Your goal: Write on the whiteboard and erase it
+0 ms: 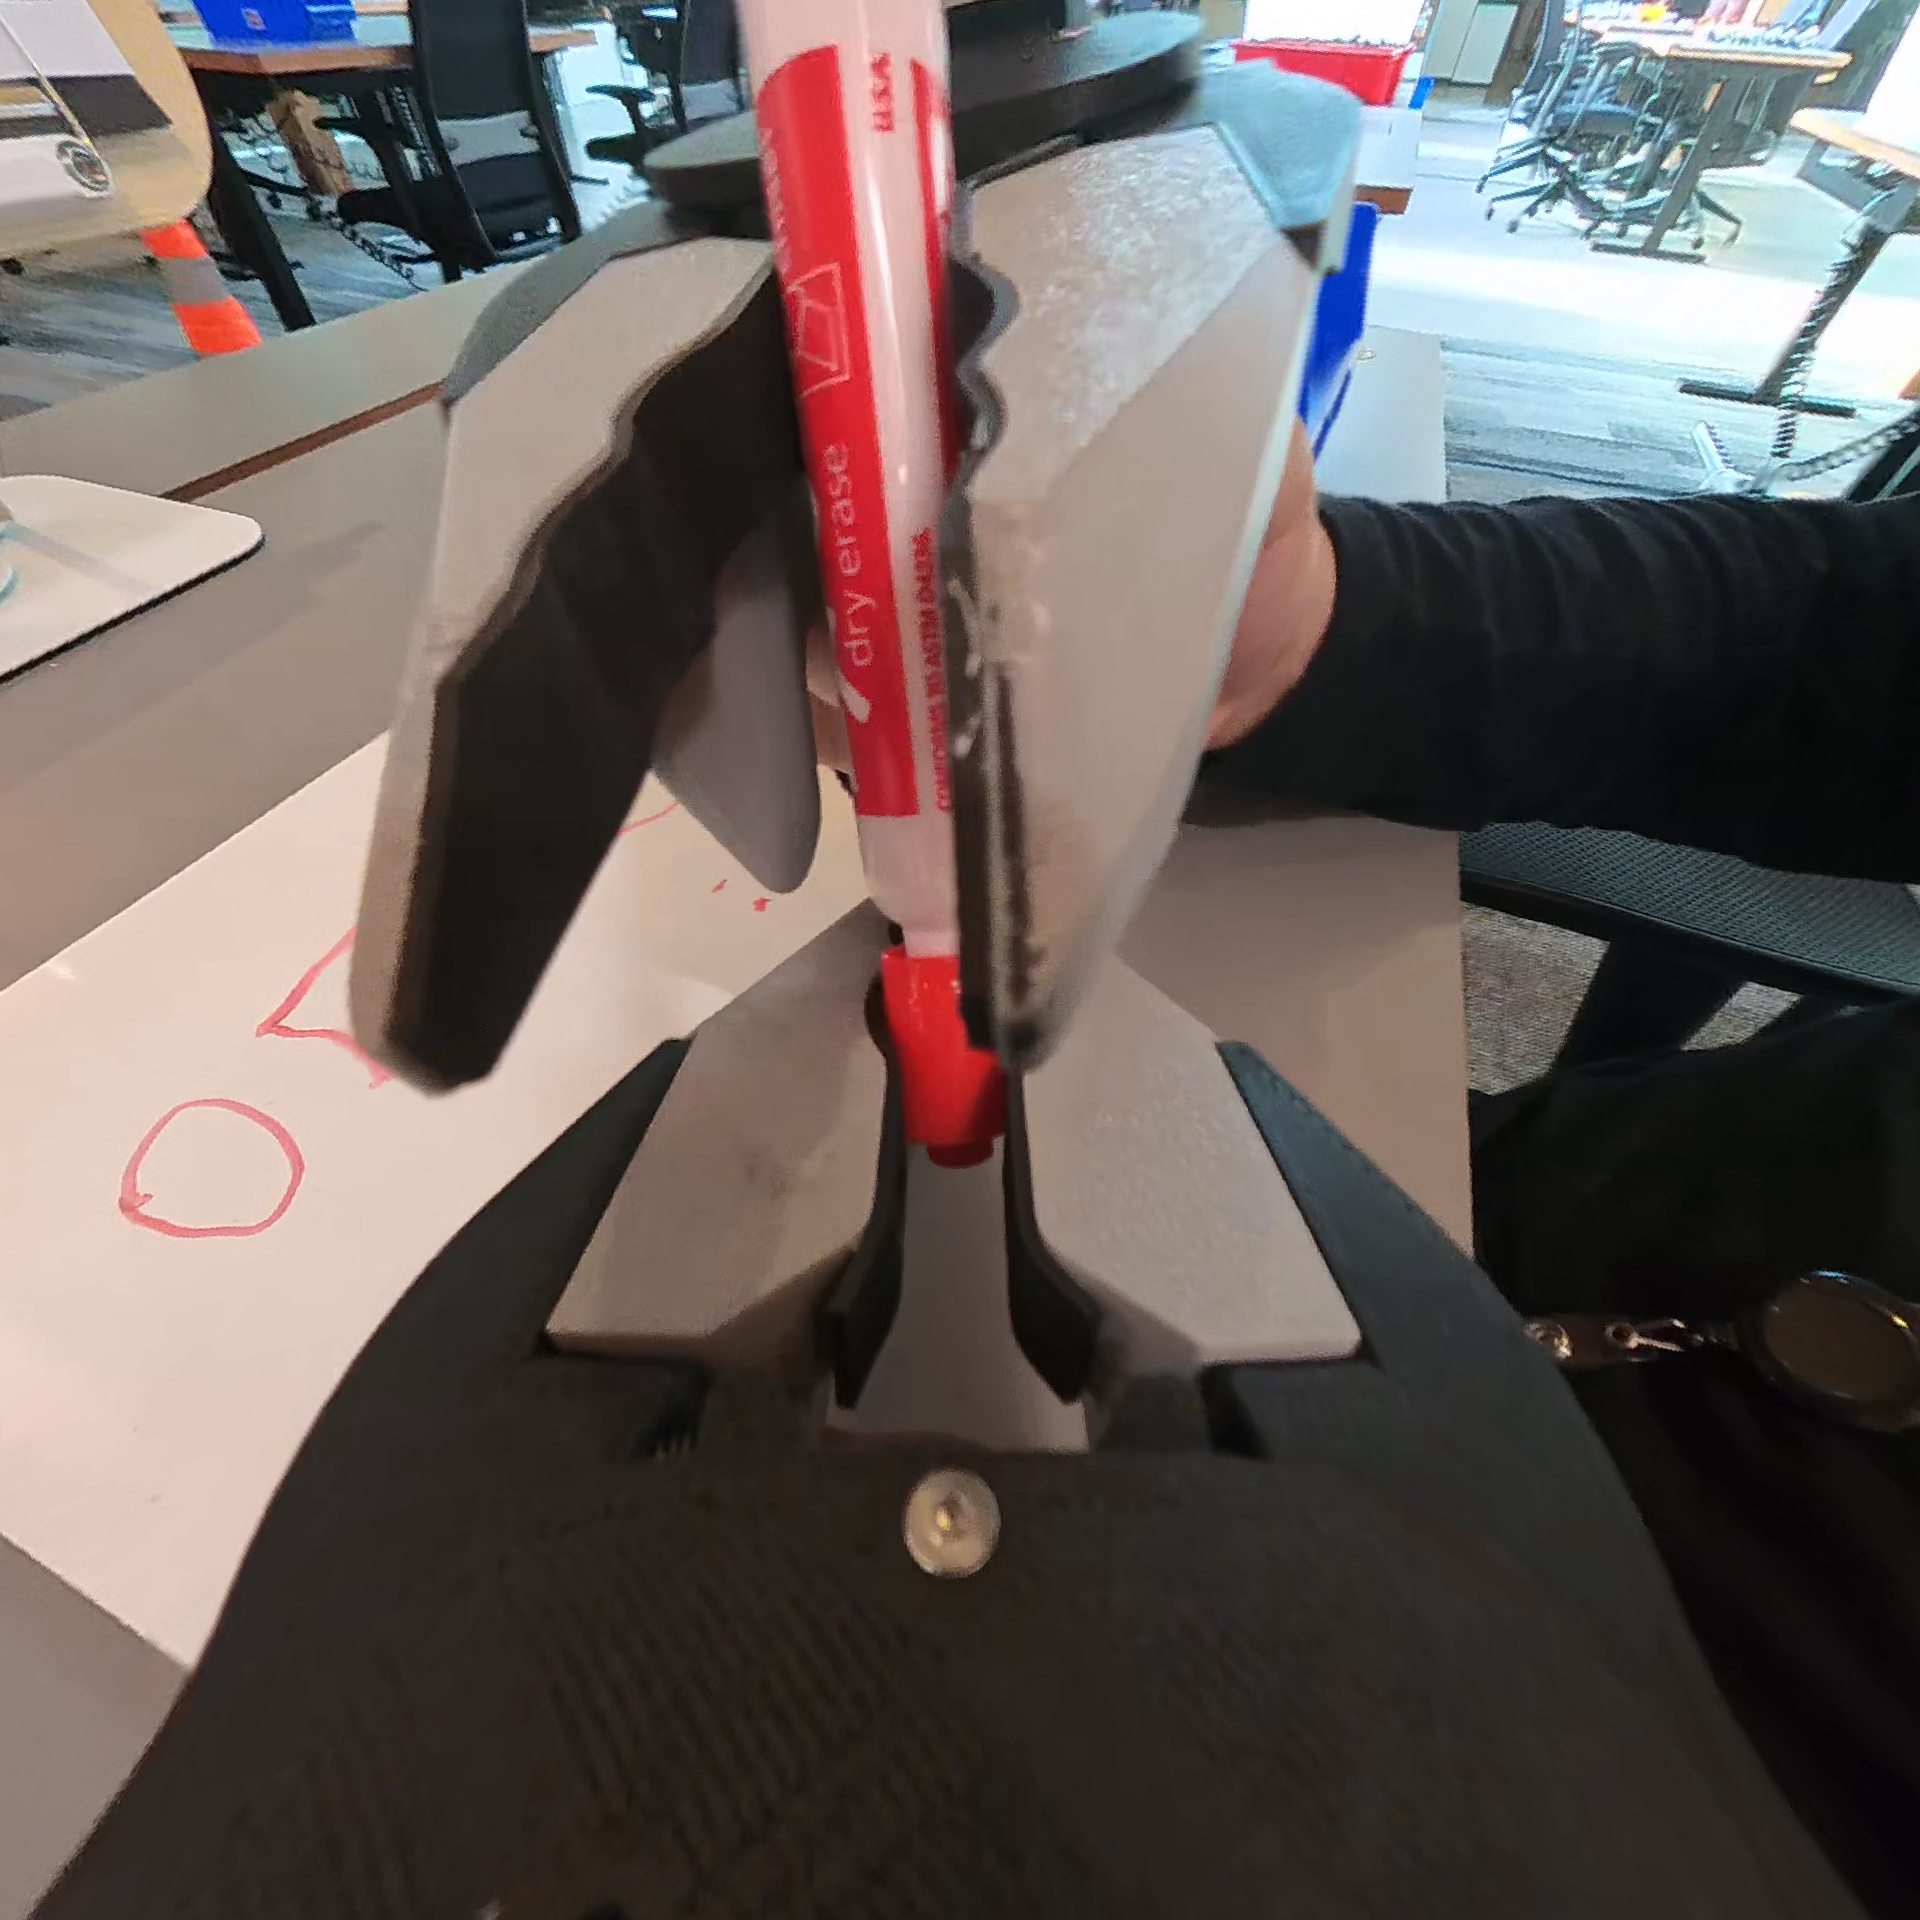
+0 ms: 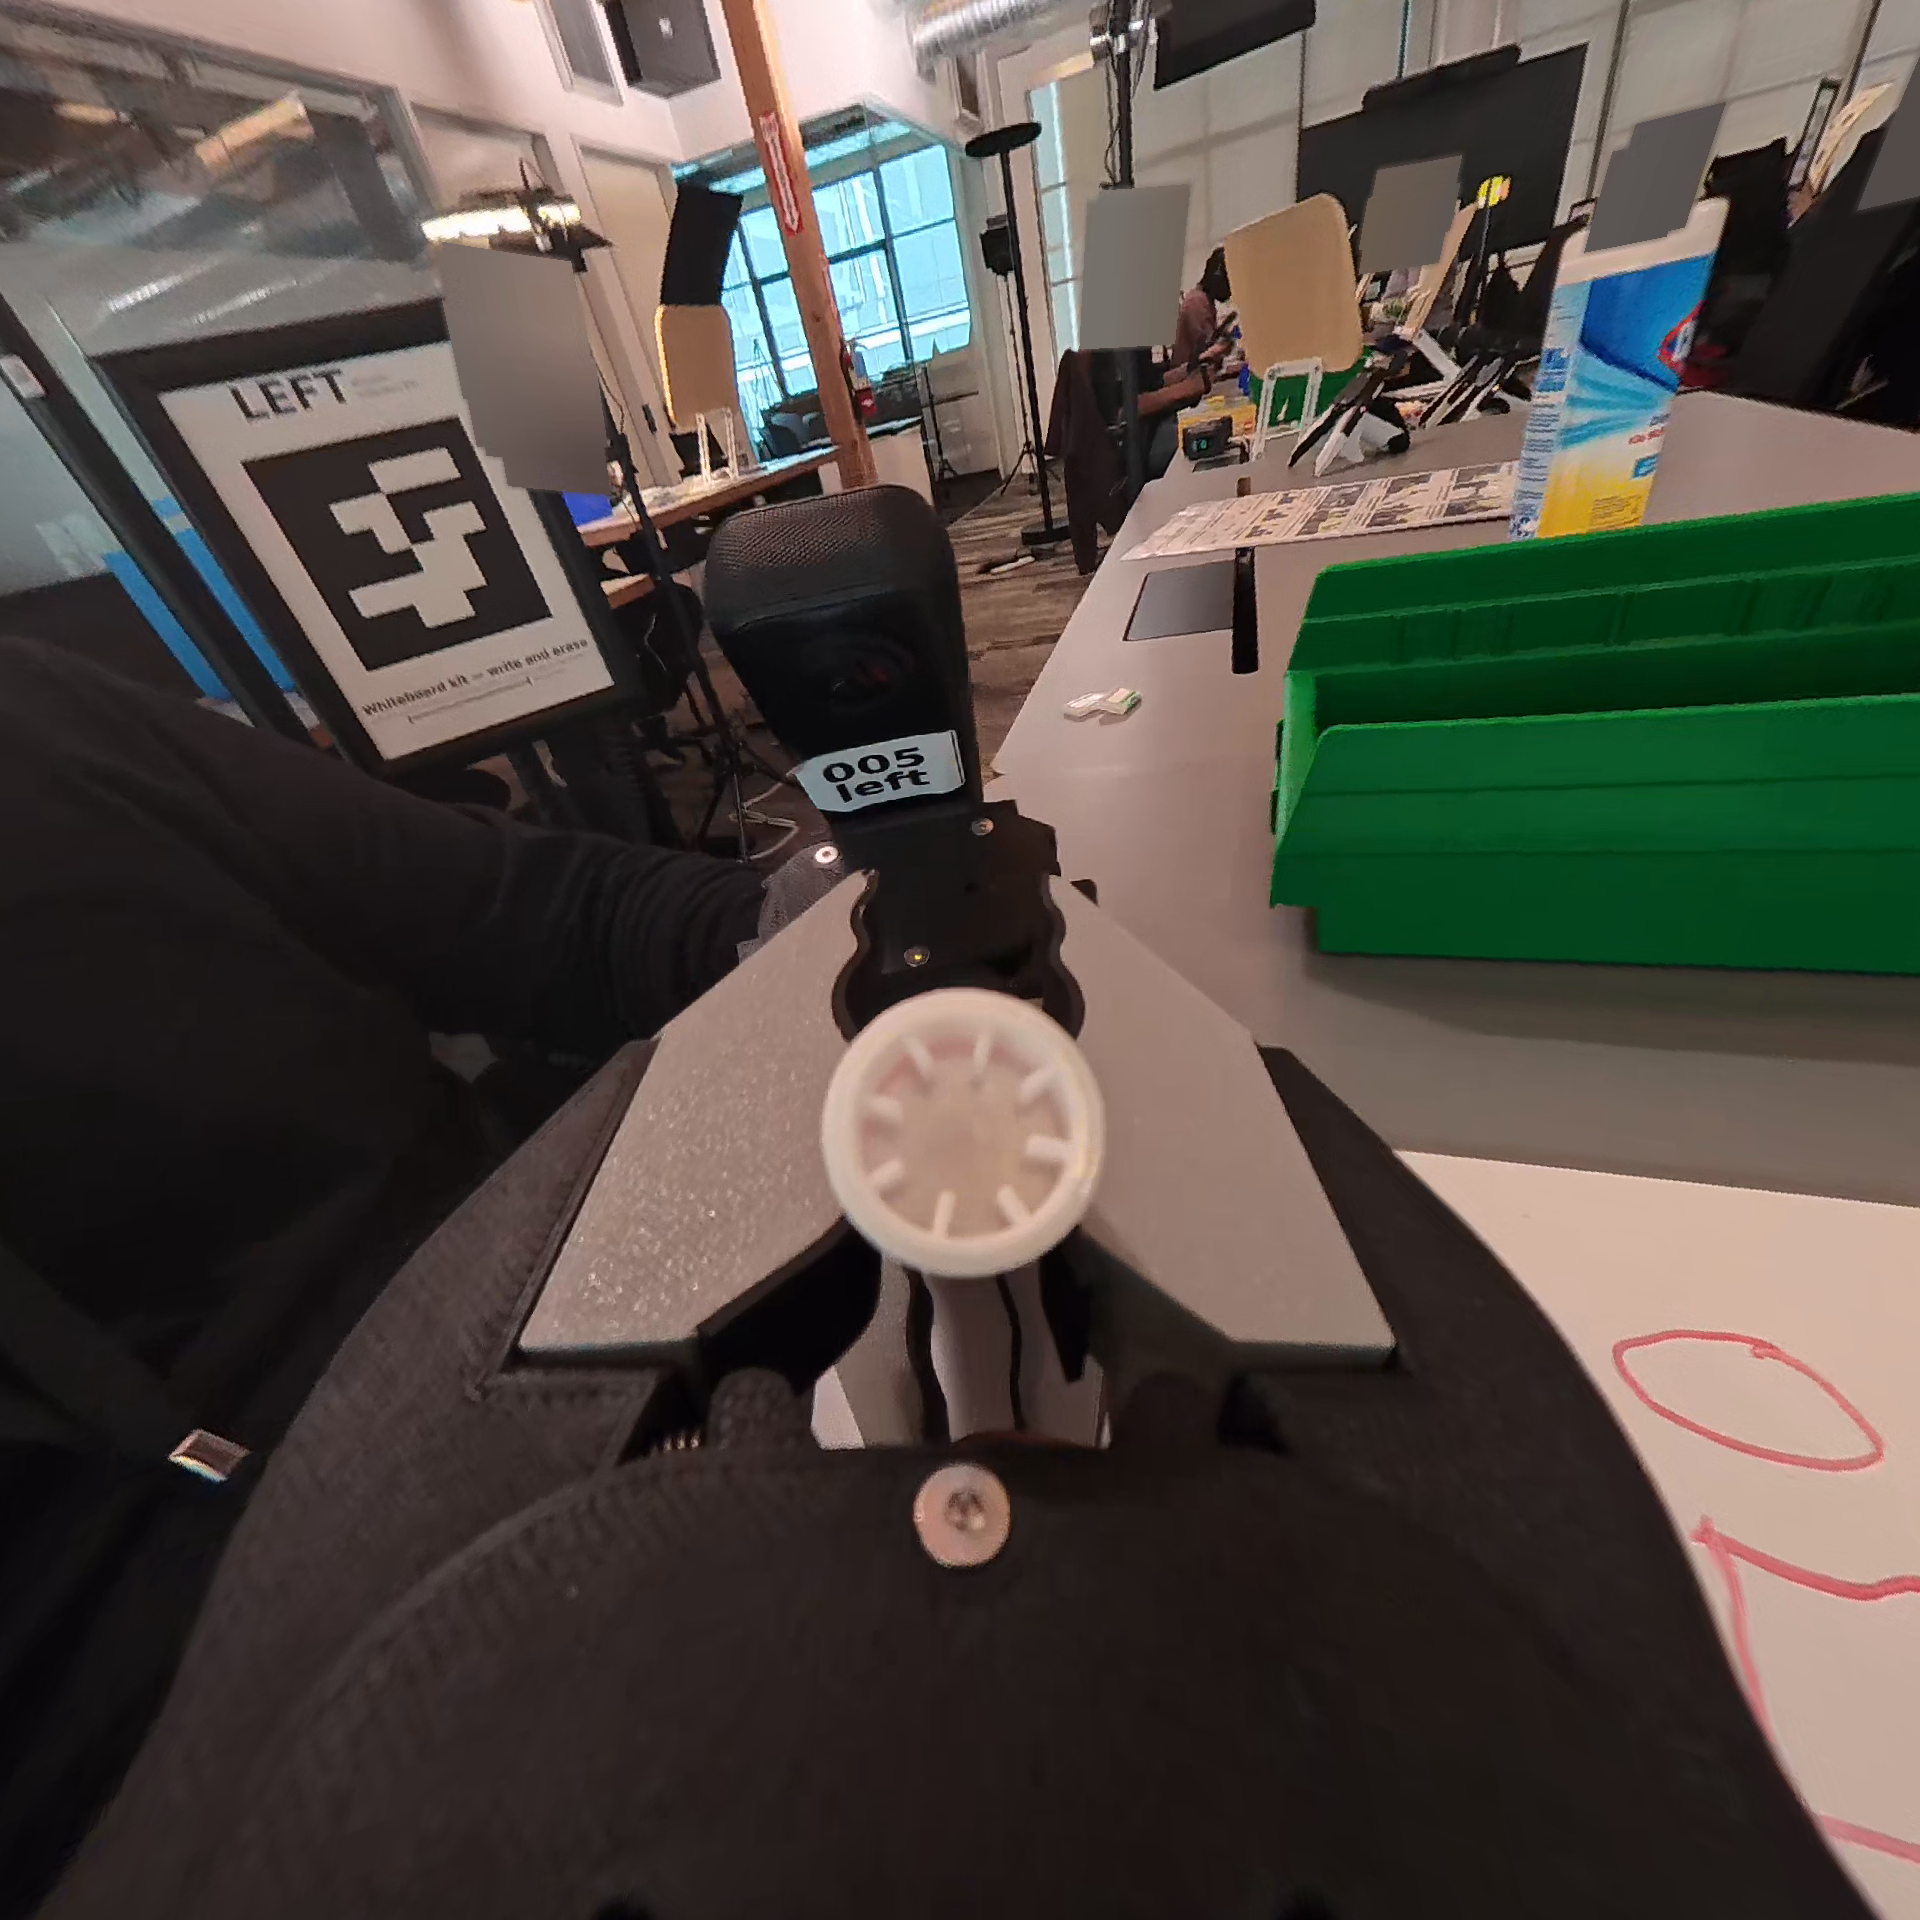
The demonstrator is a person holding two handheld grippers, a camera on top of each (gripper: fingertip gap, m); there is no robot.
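Observation:
A white dry-erase marker (image 1: 873, 582) with a red label is held between both grippers, above the whiteboard (image 1: 156, 1403). My left gripper (image 1: 943, 1049) is shut on the marker's red cap end (image 1: 940, 1081). My right gripper (image 1: 727, 1029) comes in from above and is shut on the marker's barrel. In the right wrist view the marker's white back end (image 2: 961, 1132) faces the camera between my right gripper's (image 2: 961, 997) fingers. The whiteboard (image 2: 1662, 1247) carries a red circle (image 1: 213, 1169) and other red strokes.
The whiteboard lies on a grey table (image 2: 1195, 831). A green bin (image 2: 1558, 810) and a wipes canister (image 2: 1600, 395) stand behind it. A clear stand base (image 1: 104, 561) sits at the left. A person's black sleeve (image 1: 1610, 665) and a chair armrest (image 1: 1683, 914) are at the right. Spacing between my two grippers at the tips: around 12 cm.

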